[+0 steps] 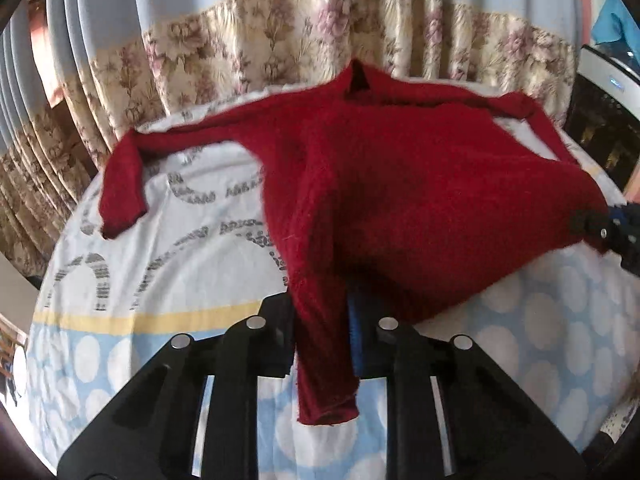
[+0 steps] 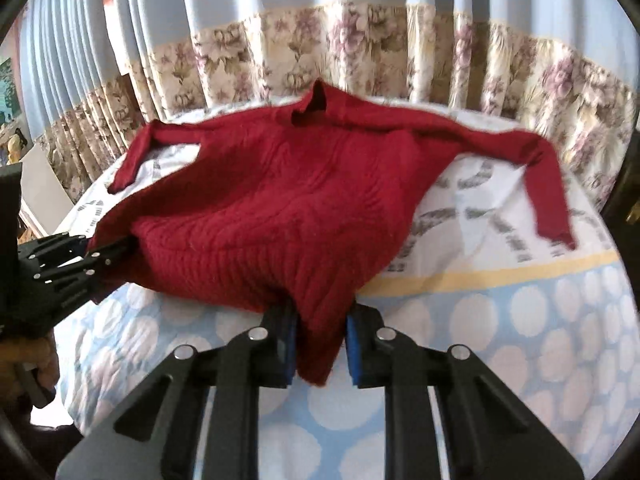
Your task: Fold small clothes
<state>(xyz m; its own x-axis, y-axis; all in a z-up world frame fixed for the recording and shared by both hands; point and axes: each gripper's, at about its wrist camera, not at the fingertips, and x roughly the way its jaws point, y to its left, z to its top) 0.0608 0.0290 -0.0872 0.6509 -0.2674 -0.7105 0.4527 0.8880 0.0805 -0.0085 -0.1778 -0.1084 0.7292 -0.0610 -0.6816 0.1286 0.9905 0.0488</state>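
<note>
A dark red knit sweater [image 1: 400,184] with long sleeves and a high collar [image 1: 360,76] lies face up on the bed. My left gripper [image 1: 324,344] is shut on one lower corner of its hem, and the cloth hangs down between the fingers. At the right edge of that view, my right gripper [image 1: 600,232] pinches the other corner. In the right wrist view the sweater [image 2: 280,184] bulges upward from the hem, my right gripper [image 2: 320,344] is shut on a fold of it, and my left gripper [image 2: 96,256] grips the hem at the left. Both sleeves lie spread outward.
The bed sheet [image 1: 180,240] is white with grey arcs, a yellow stripe and a blue dotted band [image 2: 500,320] nearest me. Blue and floral curtains [image 1: 280,40] hang right behind the bed. A white and dark appliance [image 1: 600,92] stands at the right. A person's hand [image 2: 36,360] holds the left gripper.
</note>
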